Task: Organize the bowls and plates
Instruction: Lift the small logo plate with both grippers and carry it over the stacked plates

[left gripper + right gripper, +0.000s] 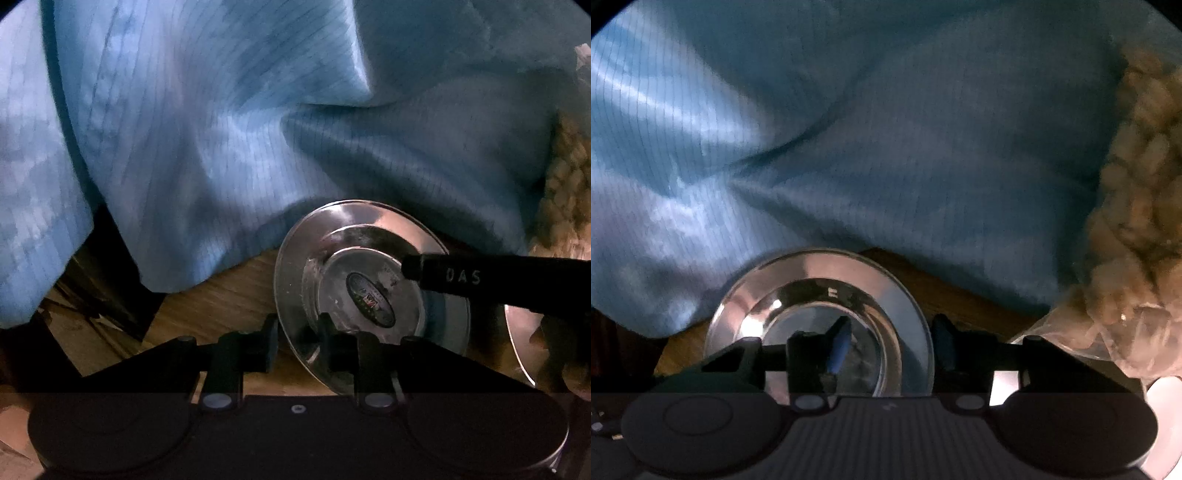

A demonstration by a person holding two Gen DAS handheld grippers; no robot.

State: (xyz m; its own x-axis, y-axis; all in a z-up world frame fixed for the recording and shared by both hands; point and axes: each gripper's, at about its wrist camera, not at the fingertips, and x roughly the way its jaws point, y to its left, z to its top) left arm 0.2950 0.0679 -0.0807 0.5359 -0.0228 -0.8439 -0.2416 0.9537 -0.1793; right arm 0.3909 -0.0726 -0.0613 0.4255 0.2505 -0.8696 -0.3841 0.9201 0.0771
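Observation:
A steel plate [369,280] stands tilted on edge, and the left wrist view faces its underside with an oval sticker. My left gripper [298,338] is shut on the plate's lower rim, one finger on each side. A black finger [480,278] of my right gripper reaches in from the right and lies across the plate's base. The right wrist view faces the shiny inner side of a steel plate [820,291]. My right gripper [892,345] straddles its right rim, one finger inside the dish and one outside, with the pads apart from the metal. I cannot tell whether both views show the same plate.
A person's light blue garment [258,129] fills the background of both views, close behind the plates. A brown wooden surface [221,306] lies below. A clear bag of beige puffed pieces [1137,184] sits at the right. Another shiny steel rim [517,343] shows at the right.

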